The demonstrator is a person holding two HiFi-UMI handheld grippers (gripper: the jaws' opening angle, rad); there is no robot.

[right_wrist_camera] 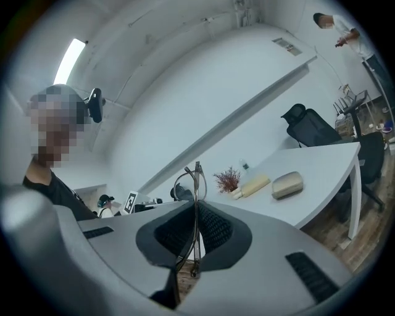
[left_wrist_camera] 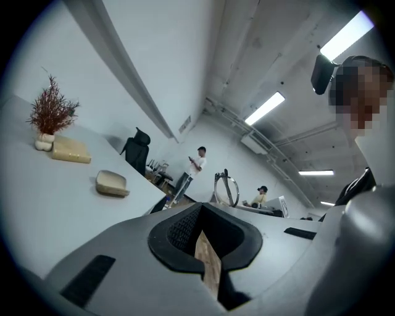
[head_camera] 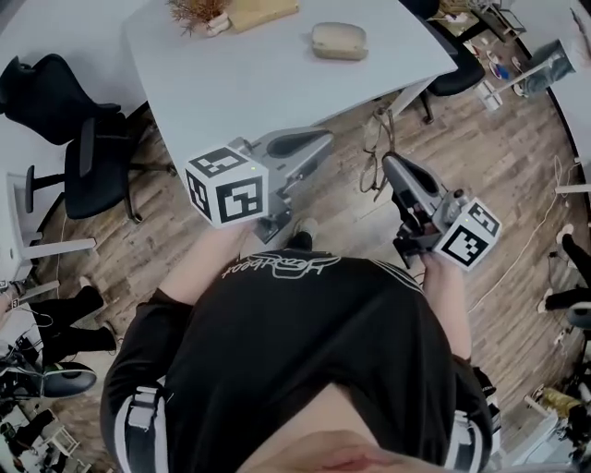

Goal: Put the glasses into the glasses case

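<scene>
A person in a black shirt (head_camera: 305, 351) is standing over a wooden floor (head_camera: 499, 157), holding a gripper in each hand. At centre right of the head view, the right gripper (head_camera: 388, 163) is pinching the glasses (head_camera: 373, 148) between clenched jaws. The frames are standing on edge and sticking out past the tips, over the floor just below the table's edge. At centre, the left gripper (head_camera: 321, 139) is clenched too, grasping nothing. The case (head_camera: 339, 41) is lying on the white table (head_camera: 240, 88) at the top of the frame, well apart from the glasses. A yellowish block (head_camera: 263, 11) and a dried sprig (head_camera: 194, 11) are sitting near it, toward the upper left. A black chair (head_camera: 88, 162) is standing at the left edge.
</scene>
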